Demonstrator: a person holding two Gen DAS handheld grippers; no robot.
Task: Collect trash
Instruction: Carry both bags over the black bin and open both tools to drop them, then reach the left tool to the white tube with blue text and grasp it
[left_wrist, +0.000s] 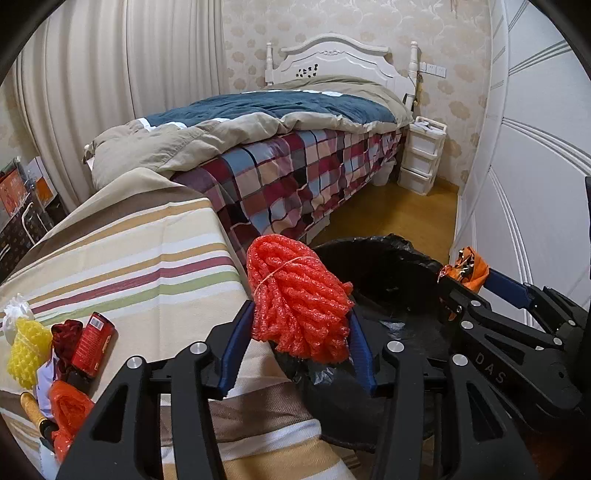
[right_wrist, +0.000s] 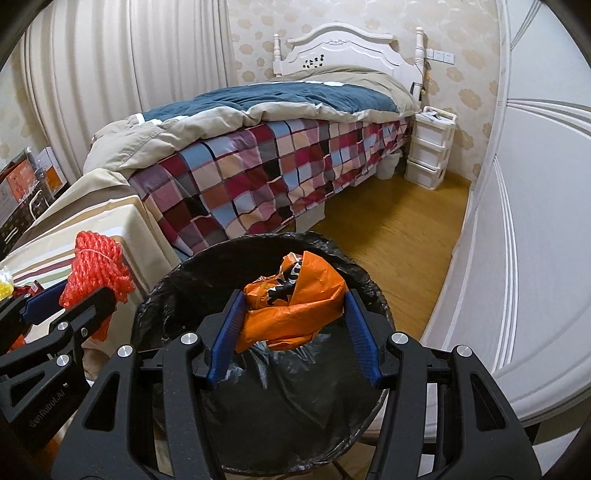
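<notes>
Over the black-lined bin, the right tool is clamping a light, crinkly orange wrapper; the left tool is squeezing soft red foam netting mid-bundle.

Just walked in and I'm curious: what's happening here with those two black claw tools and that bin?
A person is clearing trash with two handheld grippers. The left gripper grips a red foam net, held near the edge of the black-lined trash bin. The right gripper holds a crumpled orange wrapper directly over the bin. More litter, including a yellow foam net, waits on the striped tablecloth.
</notes>
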